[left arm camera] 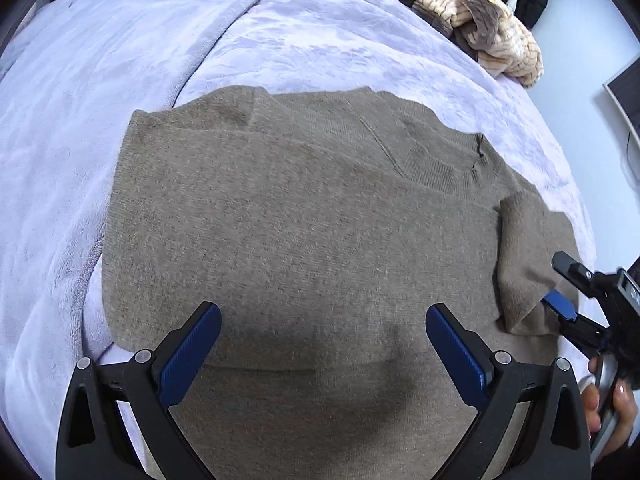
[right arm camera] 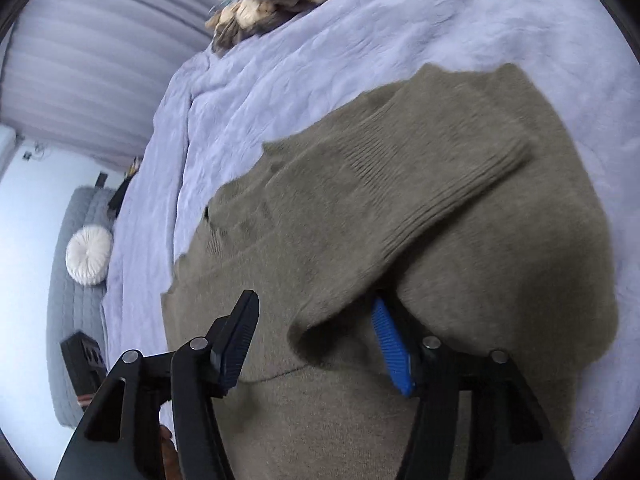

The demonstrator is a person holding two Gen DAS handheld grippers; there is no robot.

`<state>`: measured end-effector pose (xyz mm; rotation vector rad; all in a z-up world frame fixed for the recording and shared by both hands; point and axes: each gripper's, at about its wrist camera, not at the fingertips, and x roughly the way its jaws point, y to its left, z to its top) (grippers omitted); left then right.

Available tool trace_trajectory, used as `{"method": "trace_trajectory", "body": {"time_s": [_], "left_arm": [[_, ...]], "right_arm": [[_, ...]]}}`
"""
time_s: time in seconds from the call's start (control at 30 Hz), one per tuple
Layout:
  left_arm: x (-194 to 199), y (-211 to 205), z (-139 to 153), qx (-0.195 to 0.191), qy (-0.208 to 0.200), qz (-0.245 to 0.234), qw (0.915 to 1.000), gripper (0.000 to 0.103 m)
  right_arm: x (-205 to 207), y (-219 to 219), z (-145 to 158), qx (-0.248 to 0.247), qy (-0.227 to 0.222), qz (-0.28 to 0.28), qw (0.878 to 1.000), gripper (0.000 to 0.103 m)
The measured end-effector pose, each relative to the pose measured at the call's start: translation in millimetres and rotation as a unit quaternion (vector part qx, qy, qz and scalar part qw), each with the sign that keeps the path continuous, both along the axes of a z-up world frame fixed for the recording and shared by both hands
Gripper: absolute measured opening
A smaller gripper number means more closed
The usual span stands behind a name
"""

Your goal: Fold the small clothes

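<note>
Taupe knit sweater (left arm camera: 304, 220) is spread flat on the lavender blanket (left arm camera: 100, 128); it is judged soft, limp and light. Left gripper (left arm camera: 323, 344) is held wide open above the hem. Right gripper (right arm camera: 316, 332) is parted around the folded sleeve (right arm camera: 400, 216), where hold is best taken.

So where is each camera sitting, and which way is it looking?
Left wrist: sits on the left gripper, looking forward over the brown sweater on the lilac blanket; its open blue-padded fingers show, plus the right gripper and the person's hand.
Right wrist: sits on the right gripper, tilted, close to the sweater's folded sleeve; its open fingers show, one tucked under the sleeve.
Shared: sweater, blanket, and the tan clothes pile.
</note>
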<state>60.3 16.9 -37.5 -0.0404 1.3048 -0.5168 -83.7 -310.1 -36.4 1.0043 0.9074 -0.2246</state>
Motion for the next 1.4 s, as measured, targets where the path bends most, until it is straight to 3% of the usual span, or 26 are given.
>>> {"method": "trace_trajectory", "body": {"time_s": [0.03, 0.07, 0.1, 0.13, 0.23, 0.3, 0.4, 0.5, 0.63, 0.67, 0.7, 0.73, 0.77, 0.97, 1.0, 1.07, 1.13, 1.17, 1.27, 1.3, 1.33, 1.37, 1.4], "left_arm": [[3, 1, 0, -0.013, 0.003, 0.002, 0.9999, 0.103], [6, 5, 0, -0.034, 0.008, 0.003, 0.9994, 0.103], [10, 5, -1, -0.055, 0.016, 0.005, 0.9983, 0.103], [13, 9, -1, -0.08, 0.028, 0.008, 0.9964, 0.103], [24, 19, -3, -0.161, 0.068, 0.017, 0.9845, 0.103], [31, 24, -6, -0.201, 0.089, 0.024, 0.9752, 0.103], [39, 31, -10, -0.24, 0.112, 0.035, 0.9636, 0.103], [43, 31, -19, -0.253, 0.134, 0.05, 0.9568, 0.103], [44, 24, -27, -0.243, 0.147, 0.046, 0.9578, 0.103], [44, 21, -27, -0.238, 0.146, 0.043, 0.9591, 0.103], [44, 18, -27, -0.235, 0.145, 0.04, 0.9603, 0.103], [43, 16, -27, -0.231, 0.144, 0.038, 0.9615, 0.103], [43, 13, -26, -0.227, 0.144, 0.035, 0.9625, 0.103], [42, -1, -26, -0.19, 0.133, 0.023, 0.9724, 0.102], [41, -1, -25, -0.185, 0.129, 0.025, 0.9739, 0.096], [41, -2, -25, -0.169, 0.123, 0.025, 0.9776, 0.07], [42, -3, -30, -0.151, 0.13, 0.018, 0.9798, 0.024], [43, -3, -33, -0.145, 0.134, 0.014, 0.9802, 0.017], [43, 2, -29, -0.136, 0.115, 0.005, 0.984, 0.015], [43, 4, -27, -0.135, 0.106, 0.003, 0.9851, 0.009], [44, 6, -23, -0.136, 0.098, -0.001, 0.9859, 0.007], [45, 9, -20, -0.139, 0.092, -0.003, 0.986, 0.007], [45, 11, -18, -0.138, 0.088, -0.005, 0.9866, 0.007]], "right_arm": [[0, -9, -2, 0.014, 0.001, -0.024, 1.0, 0.056], [4, -15, -3, 0.026, 0.001, -0.038, 0.999, 0.028], [10, -16, 1, 0.021, 0.004, -0.04, 0.999, 0.013], [18, -13, 7, 0.007, 0.002, -0.03, 1.0, 0.01], [54, 30, 33, -0.072, -0.028, 0.079, 0.994, 0.008], [74, 70, 41, -0.111, -0.039, 0.159, 0.98, 0.008], [88, 117, 32, -0.13, -0.029, 0.241, 0.961, 0.008], [89, 147, 13, -0.135, -0.001, 0.287, 0.948, 0.008], [82, 160, -2, -0.131, 0.031, 0.313, 0.94, 0.012], [79, 158, -2, -0.124, 0.033, 0.312, 0.941, 0.024], [72, 153, 0, -0.115, 0.032, 0.305, 0.945, 0.032], [64, 146, 3, -0.106, 0.029, 0.295, 0.949, 0.05], [56, 138, 5, -0.1, 0.026, 0.282, 0.954, 0.062], [-7, 65, -3, -0.021, 0.035, 0.143, 0.989, 0.063], [-24, 45, -6, 0.0, 0.032, 0.099, 0.995, 0.063], [-49, 18, -11, 0.028, 0.024, 0.035, 0.999, 0.063], [-73, -8, -18, 0.06, 0.009, -0.037, 0.997, 0.063], [-85, -21, -22, 0.079, -0.005, -0.076, 0.994, 0.063], [-99, -43, -32, 0.119, -0.035, -0.147, 0.981, 0.063], [-97, -45, -35, 0.129, -0.038, -0.154, 0.979, 0.059], [-92, -46, -37, 0.128, -0.036, -0.156, 0.979, 0.026], [-89, -46, -34, 0.118, -0.034, -0.148, 0.981, 0.007], [-83, -44, -27, 0.098, -0.037, -0.127, 0.986, 0.007]]}}
